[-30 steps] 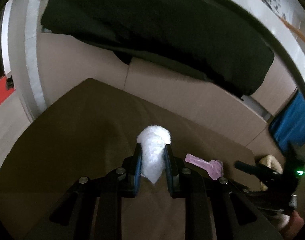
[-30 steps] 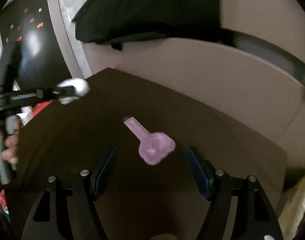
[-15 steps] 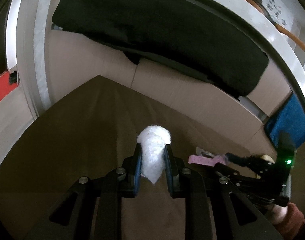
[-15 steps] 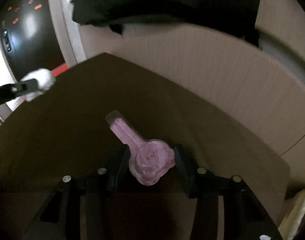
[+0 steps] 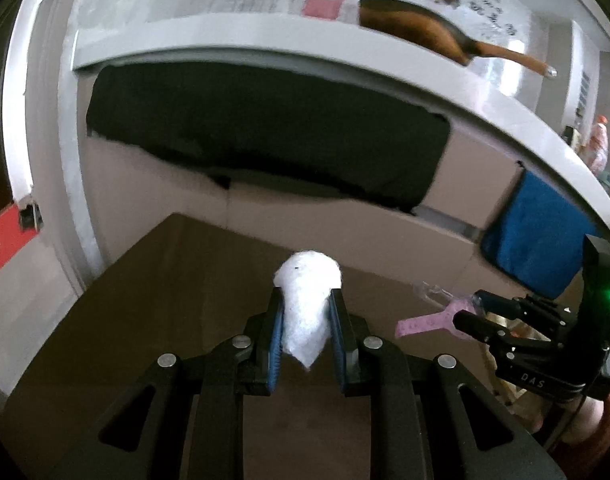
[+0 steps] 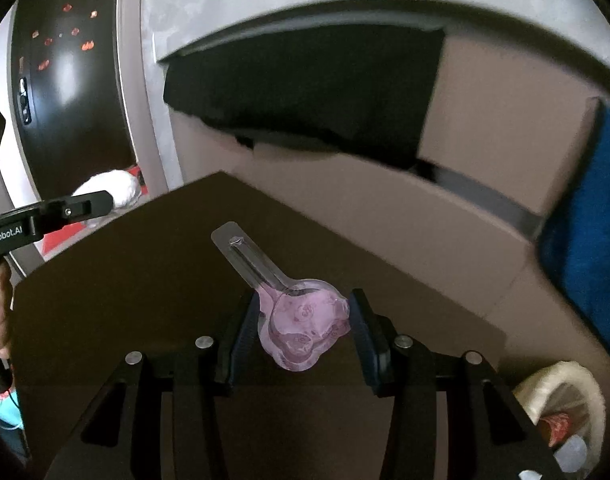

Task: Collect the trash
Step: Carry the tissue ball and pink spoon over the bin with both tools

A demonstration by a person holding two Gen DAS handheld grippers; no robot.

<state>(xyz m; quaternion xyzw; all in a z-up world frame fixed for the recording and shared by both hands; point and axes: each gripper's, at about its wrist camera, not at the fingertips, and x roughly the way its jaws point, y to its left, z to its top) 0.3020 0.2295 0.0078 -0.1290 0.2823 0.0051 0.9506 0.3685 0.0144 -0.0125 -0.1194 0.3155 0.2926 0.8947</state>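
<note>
My left gripper (image 5: 307,304) is shut on a crumpled white tissue (image 5: 308,304) and holds it above the dark brown table (image 5: 153,300). My right gripper (image 6: 303,312) is shut on a pink and clear plastic lollipop wrapper (image 6: 301,324), lifted off the table (image 6: 125,288). In the left wrist view the right gripper (image 5: 481,316) shows at the right with the pink wrapper (image 5: 425,322) sticking out. In the right wrist view the left gripper (image 6: 101,200) shows at the left edge with the tissue (image 6: 113,190).
A cream bin lined with a bag (image 6: 561,404) holding some trash stands at the lower right beside the table. A black cloth (image 5: 265,136) and a blue cloth (image 5: 541,240) hang on the counter front behind. A brown pan (image 5: 421,28) rests on the counter.
My right gripper closed on the pink wrapper and lifted it off the table. Both grippers have risen and tilted up, the left still holding the tissue.
</note>
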